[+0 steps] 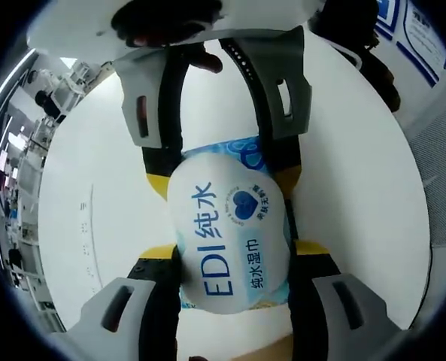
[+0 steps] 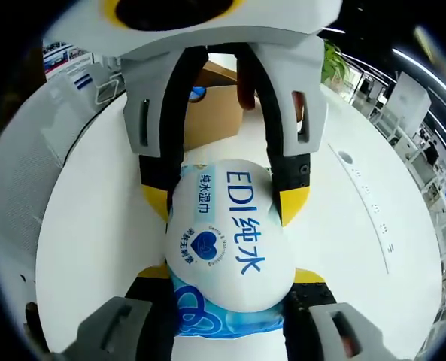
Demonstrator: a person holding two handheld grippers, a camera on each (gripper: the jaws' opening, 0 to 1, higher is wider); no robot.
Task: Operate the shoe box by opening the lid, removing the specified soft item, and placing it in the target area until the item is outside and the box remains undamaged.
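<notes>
1. Left gripper [image 1: 234, 259]: its two yellow-tipped jaws rise from the bottom of the left gripper view and are clamped against the near end of the wet-wipes pack [image 1: 232, 233], one jaw on each side.
2. Right gripper [image 2: 230, 289]: in the right gripper view its jaws rise from the bottom of the frame and pinch the opposite end of the wet-wipes pack [image 2: 226, 248].
3. Each gripper appears in the other's view, reaching down from the top of the frame onto the far end of the pack.
4. Wet-wipes pack: white and blue, printed "EDI" with a blue heart, held at the frame centre above the white table [image 1: 95, 210].
5. Shoe box [image 2: 219, 109]: brown cardboard, upper centre of the right gripper view, on the table beyond the pack and apart from it.
</notes>
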